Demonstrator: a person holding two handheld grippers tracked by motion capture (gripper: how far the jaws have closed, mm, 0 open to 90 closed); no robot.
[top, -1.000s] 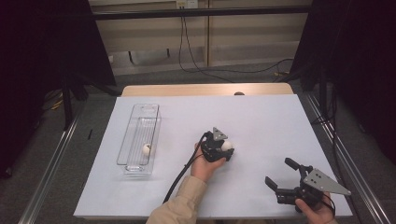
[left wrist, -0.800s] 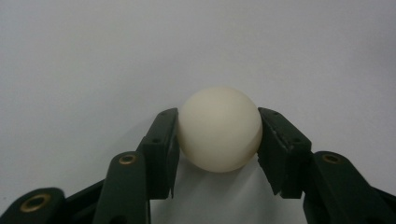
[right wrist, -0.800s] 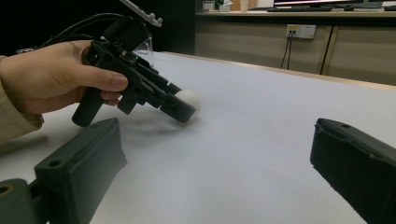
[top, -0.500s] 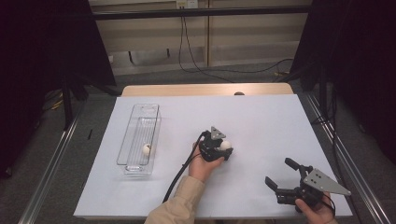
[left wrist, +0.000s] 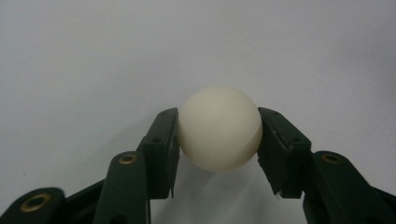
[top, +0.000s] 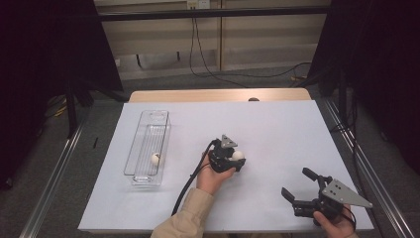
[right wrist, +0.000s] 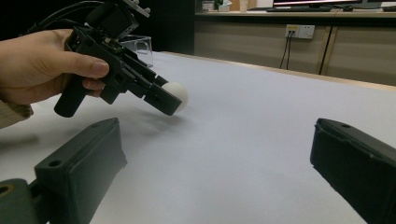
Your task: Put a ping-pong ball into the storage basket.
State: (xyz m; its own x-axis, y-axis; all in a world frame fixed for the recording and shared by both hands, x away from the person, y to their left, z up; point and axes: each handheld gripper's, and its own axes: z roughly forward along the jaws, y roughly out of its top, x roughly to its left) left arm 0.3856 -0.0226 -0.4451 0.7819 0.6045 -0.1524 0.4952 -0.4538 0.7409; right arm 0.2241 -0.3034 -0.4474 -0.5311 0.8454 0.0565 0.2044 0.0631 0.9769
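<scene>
High view hides the left claw point(top: 237, 159) pinching the ball point(top: 238, 155); right claw point(top: 298, 187) spread.

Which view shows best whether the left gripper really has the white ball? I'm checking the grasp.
The left gripper view: the white ball sits between both pads of the left gripper, touching each. The right gripper view shows it from the side; the high view shows it small.

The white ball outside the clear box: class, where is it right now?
In the high view the white ball sits mid-table, right of the clear box, pinched between the left tongs; the right tongs wait open nearby.
</scene>
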